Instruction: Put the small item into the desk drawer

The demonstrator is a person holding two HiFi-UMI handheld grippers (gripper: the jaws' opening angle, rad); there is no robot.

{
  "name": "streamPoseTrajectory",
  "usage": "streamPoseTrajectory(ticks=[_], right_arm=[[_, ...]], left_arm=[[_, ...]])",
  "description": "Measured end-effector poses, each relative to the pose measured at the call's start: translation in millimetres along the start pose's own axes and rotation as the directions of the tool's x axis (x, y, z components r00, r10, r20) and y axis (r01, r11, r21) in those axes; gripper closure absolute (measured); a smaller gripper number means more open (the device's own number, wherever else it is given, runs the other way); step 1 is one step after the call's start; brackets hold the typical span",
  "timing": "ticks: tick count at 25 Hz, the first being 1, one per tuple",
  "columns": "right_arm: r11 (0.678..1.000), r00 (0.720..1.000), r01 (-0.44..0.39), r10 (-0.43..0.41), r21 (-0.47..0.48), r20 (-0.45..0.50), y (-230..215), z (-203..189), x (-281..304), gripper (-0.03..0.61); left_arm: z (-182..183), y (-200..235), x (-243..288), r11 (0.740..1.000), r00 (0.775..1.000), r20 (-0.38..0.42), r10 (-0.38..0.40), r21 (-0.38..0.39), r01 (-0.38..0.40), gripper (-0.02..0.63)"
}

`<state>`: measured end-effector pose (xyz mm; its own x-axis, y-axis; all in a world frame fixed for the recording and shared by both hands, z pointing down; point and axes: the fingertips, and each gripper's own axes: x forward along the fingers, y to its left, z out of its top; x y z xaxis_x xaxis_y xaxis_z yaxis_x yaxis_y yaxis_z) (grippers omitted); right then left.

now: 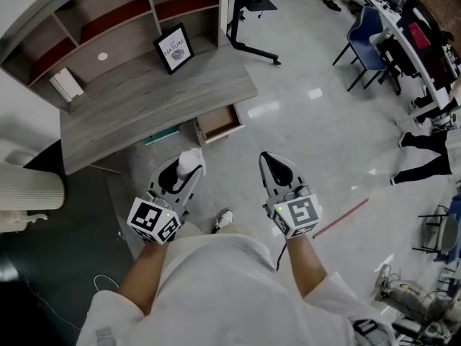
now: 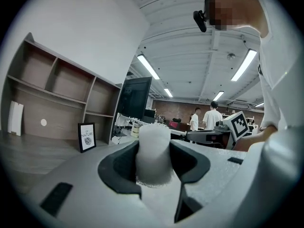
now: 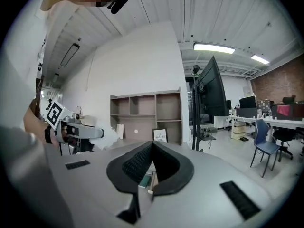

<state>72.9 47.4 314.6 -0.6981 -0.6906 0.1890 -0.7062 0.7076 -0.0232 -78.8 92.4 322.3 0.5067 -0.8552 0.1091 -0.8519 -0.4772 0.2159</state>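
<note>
Over glossy grey floor (image 1: pixel 310 143), stubby white foam-like cylinder (image 1: pixel 190 158) in left claw (image 2: pixel 154 156)

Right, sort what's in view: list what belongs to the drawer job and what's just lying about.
Job: small white foam cylinder, clamped in the left hand-held gripper; open wooden desk drawer; grey wooden desk.

Lying about: black-framed picture; white box on the shelf; blue chair.
</note>
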Motion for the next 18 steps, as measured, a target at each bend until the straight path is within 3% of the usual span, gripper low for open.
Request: streamPoseTrajectory(ticks=[7,18], right_arm=[[0.998,1.0,-0.001,0.002,0.056,-0.019,-25,-5,30,0.581],[0.993,0.988,0.107,-0.101,0.056,-0.113,-41,-10,88,0.581]], left_arm=[[-5,36,43,0.999,0.999,-0.034,0.018,-0.038,-0.02,0.425],[-13,92,91,0.991,0.991,-0.075,-0.109,-0.081,0.102,0.425]])
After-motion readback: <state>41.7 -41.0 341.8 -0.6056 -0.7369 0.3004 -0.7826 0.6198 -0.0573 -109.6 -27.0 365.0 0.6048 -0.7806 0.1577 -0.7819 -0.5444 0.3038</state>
